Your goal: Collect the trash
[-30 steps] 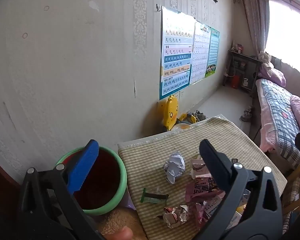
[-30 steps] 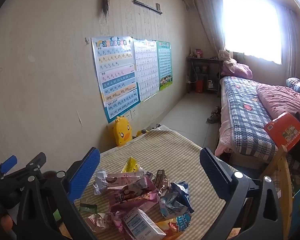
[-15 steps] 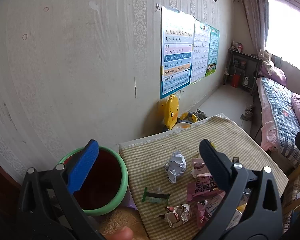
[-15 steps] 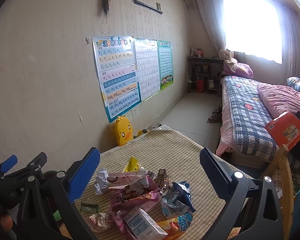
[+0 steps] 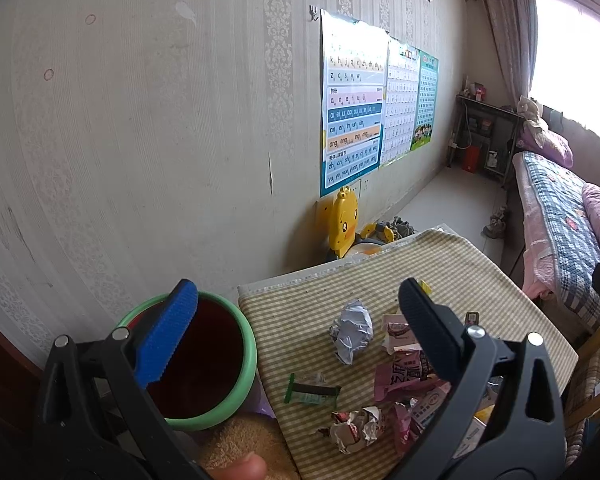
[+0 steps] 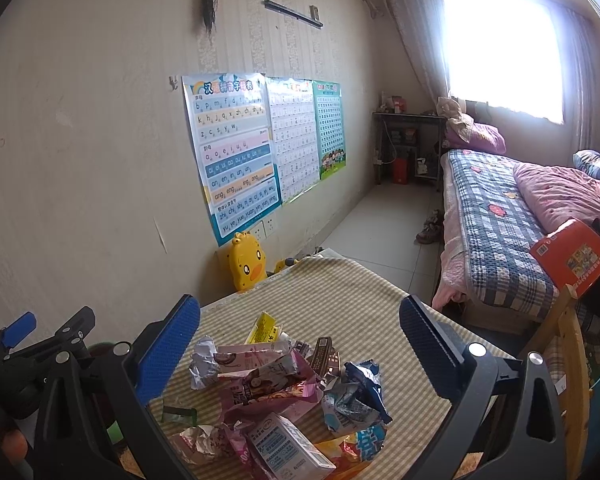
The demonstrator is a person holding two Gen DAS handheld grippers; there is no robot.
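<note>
Nothing has really moved. Both the left gripper (image 5: 296, 312) and right gripper (image 6: 300, 328) hang wide apart, empty. Next: grab the crumpled paper ball (image 5: 351, 335), mid-frame, for the green bin (image 5: 220, 408) at lower left.

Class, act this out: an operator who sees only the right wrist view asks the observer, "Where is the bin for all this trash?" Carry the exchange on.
Observer: The bin stands just off the left edge of the table, by the wall, top open.
Operator: Is the left gripper carrying anything?
Observer: No. The left gripper is open, nothing between its fingers.
Operator: Which piece lies nearest the bin?
Observer: A green wrapper, flat on the cloth, apart from the pile.
</note>
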